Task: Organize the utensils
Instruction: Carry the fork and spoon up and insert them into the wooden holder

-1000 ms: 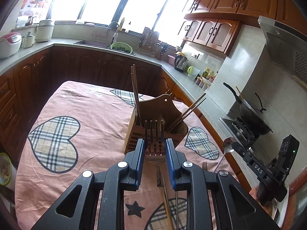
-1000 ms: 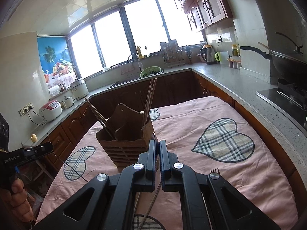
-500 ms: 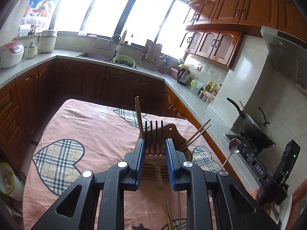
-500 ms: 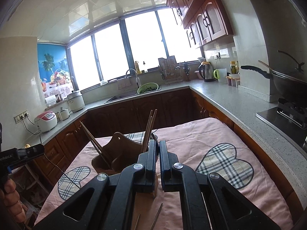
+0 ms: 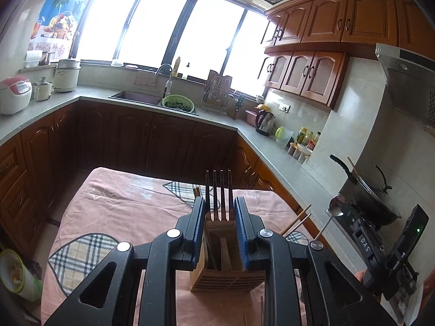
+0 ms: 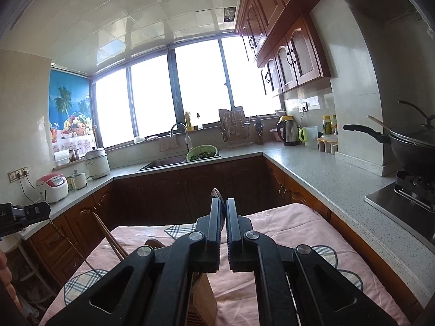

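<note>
My left gripper (image 5: 219,217) is shut on a metal fork (image 5: 219,195), tines up, held straight above the wooden utensil holder (image 5: 227,274) on the pink tablecloth. My right gripper (image 6: 223,212) is shut on a metal spoon (image 6: 217,193); only the bowl's tip shows above the fingers. The same spoon (image 5: 335,208) shows at the right of the left wrist view, bowl up. Chopsticks (image 5: 295,222) lean out of the holder's right side, and more chopsticks (image 6: 108,235) show in the right wrist view. The holder (image 6: 202,296) lies low behind my right gripper.
The table with the pink heart-patterned cloth (image 5: 119,212) stands amid kitchen counters. A wok (image 6: 416,146) sits on the stove at the right. A sink with a green colander (image 5: 178,103) is at the back. A few utensils (image 5: 261,309) lie on the cloth near the front edge.
Both grippers have risen and tilted up. The fork now hangs over the holder's compartments, and the spoon has lifted higher at the right. The holder has dropped low in both views.
</note>
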`<state>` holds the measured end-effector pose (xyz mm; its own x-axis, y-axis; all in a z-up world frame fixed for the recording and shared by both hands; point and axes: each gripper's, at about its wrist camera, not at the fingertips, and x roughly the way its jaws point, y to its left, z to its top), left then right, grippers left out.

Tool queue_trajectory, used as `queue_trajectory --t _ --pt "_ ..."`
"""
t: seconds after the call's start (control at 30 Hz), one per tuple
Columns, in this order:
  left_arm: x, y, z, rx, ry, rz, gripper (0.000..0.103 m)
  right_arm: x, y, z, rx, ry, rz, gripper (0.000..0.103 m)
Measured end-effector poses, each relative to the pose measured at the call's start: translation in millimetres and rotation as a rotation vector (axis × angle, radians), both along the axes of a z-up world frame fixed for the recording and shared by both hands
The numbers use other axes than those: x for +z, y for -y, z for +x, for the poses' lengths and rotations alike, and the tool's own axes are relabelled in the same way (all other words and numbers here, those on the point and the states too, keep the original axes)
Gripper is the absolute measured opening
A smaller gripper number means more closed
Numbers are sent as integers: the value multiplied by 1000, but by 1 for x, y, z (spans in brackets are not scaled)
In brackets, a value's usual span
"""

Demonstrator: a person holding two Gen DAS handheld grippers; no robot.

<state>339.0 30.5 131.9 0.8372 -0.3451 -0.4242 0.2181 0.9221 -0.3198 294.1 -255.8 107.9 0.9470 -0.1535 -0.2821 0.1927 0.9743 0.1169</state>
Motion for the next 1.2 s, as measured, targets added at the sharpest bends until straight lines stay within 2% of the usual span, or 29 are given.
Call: queue_trajectory --t 0.33,0.6,1.03,1.2 --pt "-15 9 33 4 -27 10 20 -7 -27 33 -2 29 -189 3" --pt "-33 22 46 2 -48 47 20 -36 -56 40 33 32 -334 3" --pt "-72 49 64 -29 -114 113 20 -70 -49 36 85 -60 -211 3" --pt "-75 58 70 -54 -111 140 20 -79 -49 34 114 -94 -190 3"
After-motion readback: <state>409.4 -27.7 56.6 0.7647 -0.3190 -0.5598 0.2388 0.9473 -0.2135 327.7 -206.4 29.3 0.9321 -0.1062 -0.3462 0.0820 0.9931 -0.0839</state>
